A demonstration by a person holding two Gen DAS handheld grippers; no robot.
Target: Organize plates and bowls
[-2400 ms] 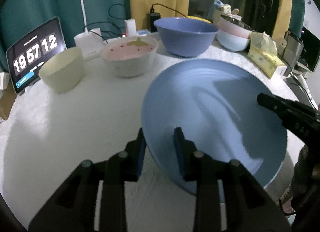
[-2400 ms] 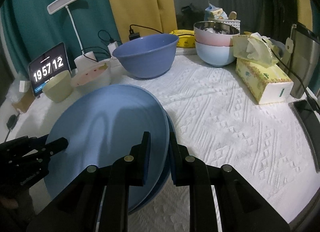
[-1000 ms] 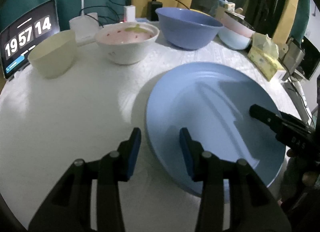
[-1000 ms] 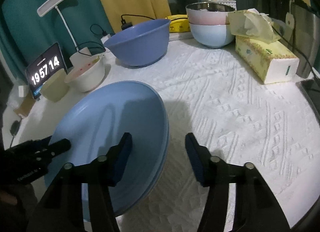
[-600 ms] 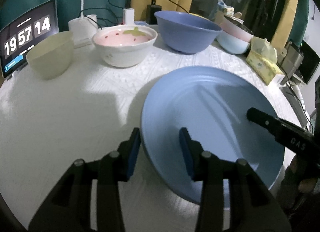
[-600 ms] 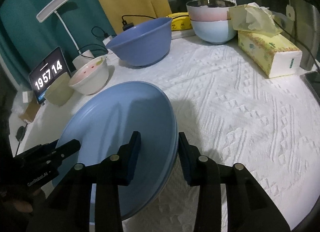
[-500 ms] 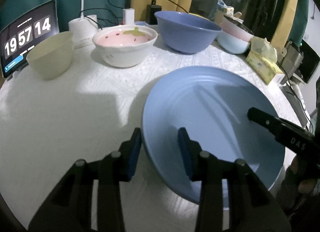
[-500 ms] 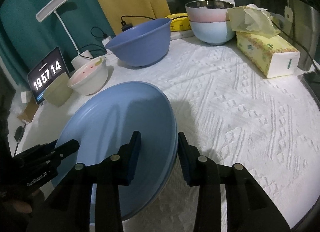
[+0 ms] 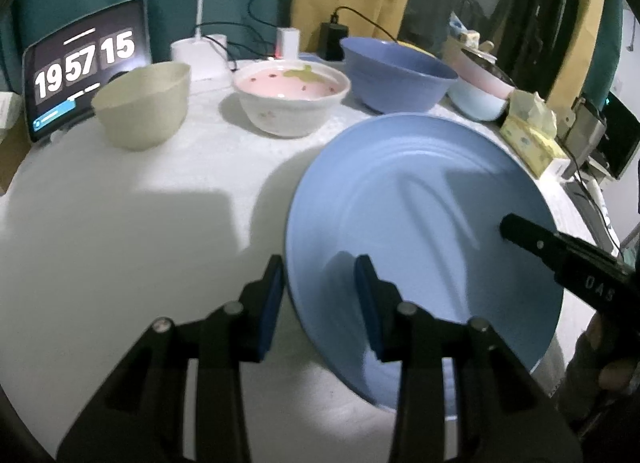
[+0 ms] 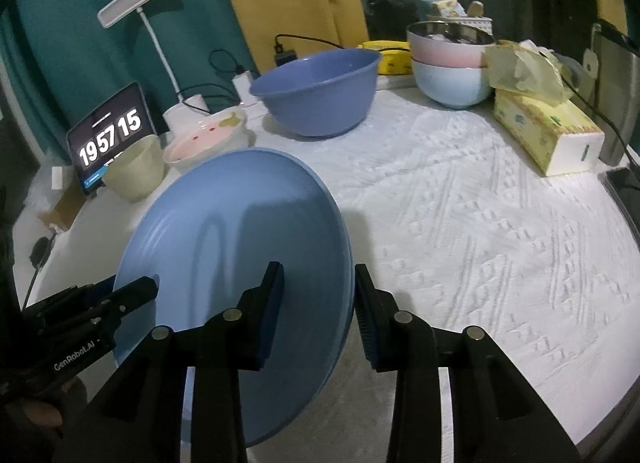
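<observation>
Gripping from opposite sides, the two tools held a stack of blue plates (image 10: 240, 223) over the near part of the white-clothed table (image 10: 480, 223). The left gripper (image 9: 318, 263) straddled the stack's left rim: one blue-padded finger sat outside and under the edge, touching it, while the other lay on the upper face, so the fingers were closed on the rim. The right gripper (image 10: 318, 267) took the opposite rim the same way, with its inner finger on the plate's face and its outer finger against the doubled edge, clamped on it. In the right wrist view two rims showed, one nested under the other. The stack looked tilted, with a dark shadow on the cloth beside its left edge. Well beyond it stood a row of bowls: a cream bowl (image 9: 142, 103), a strawberry-patterned bowl (image 9: 292, 103) and a deep blue bowl (image 10: 316, 91). A pink bowl nested in a pale blue one (image 10: 452, 63) stood near a tissue box (image 10: 548, 135).
</observation>
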